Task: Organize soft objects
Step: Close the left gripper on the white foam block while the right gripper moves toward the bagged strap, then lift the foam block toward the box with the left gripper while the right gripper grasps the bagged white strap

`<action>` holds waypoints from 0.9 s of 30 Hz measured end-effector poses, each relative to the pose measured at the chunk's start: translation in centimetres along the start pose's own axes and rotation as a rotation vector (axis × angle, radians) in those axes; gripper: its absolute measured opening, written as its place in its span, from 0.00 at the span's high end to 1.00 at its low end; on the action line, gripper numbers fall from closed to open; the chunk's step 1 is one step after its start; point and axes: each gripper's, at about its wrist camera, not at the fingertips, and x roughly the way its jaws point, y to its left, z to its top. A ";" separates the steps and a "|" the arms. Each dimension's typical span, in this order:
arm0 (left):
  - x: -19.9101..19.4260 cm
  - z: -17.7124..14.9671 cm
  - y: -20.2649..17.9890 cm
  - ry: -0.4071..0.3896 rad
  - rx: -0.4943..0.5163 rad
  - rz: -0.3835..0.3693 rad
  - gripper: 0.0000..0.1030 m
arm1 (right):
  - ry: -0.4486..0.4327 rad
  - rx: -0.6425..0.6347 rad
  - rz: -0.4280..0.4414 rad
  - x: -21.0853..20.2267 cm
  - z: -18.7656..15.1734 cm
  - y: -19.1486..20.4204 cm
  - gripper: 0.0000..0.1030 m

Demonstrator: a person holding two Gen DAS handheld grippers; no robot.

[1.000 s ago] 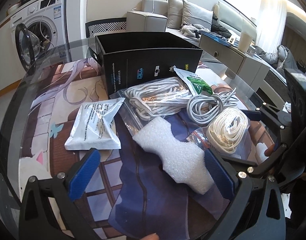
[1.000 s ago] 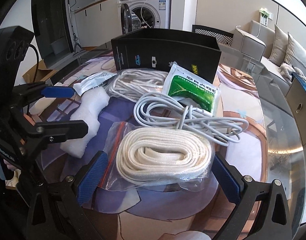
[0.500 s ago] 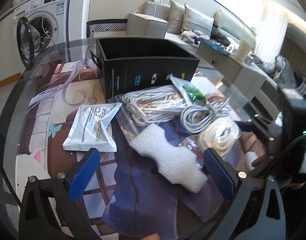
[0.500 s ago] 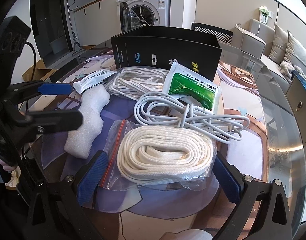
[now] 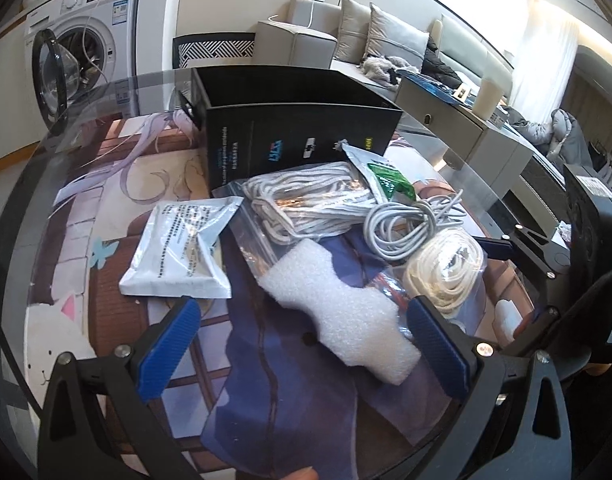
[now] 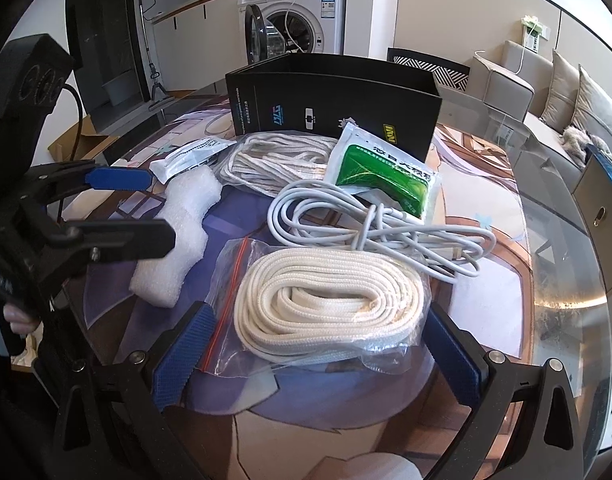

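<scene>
Soft items lie on a glass table in front of an open black box (image 5: 297, 120) (image 6: 334, 100). A white foam piece (image 5: 338, 320) (image 6: 177, 240) sits just ahead of my left gripper (image 5: 306, 344), which is open with the foam's near end between its blue pads. A bagged cream webbing coil (image 6: 330, 304) (image 5: 446, 268) lies between the open fingers of my right gripper (image 6: 318, 356). Behind are a white cable bundle (image 6: 366, 224) (image 5: 410, 228), a bagged white rope (image 5: 306, 200) (image 6: 273, 160), a green-and-white packet (image 6: 382, 176) and a silver pouch (image 5: 181, 252).
An illustrated mat (image 5: 105, 200) covers the round glass table (image 6: 566, 240). A washing machine (image 6: 297, 12) with its door open stands behind, and a sofa (image 5: 386, 36) at the right. The left gripper's body (image 6: 45, 220) crowds the left of the right wrist view.
The left gripper has drawn back slightly and shifted left, so the items look smaller and further off. The right gripper has barely moved. No object has shifted.
</scene>
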 end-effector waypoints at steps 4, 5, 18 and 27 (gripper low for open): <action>0.5 -0.1 -0.3 0.014 0.015 0.023 0.00 | -0.006 0.000 -0.002 -0.3 -0.3 -0.2 0.00; 0.6 -0.1 -0.5 0.015 0.024 0.026 0.00 | -0.006 -0.001 -0.003 -0.3 -0.3 -0.2 0.00; 1.6 0.0 -1.7 0.035 0.086 0.047 0.26 | -0.037 -0.031 0.002 -1.2 -0.1 -0.4 0.00; 0.5 0.0 -2.5 -0.011 0.141 0.028 0.45 | -0.034 -0.052 0.000 -0.7 0.2 0.4 0.01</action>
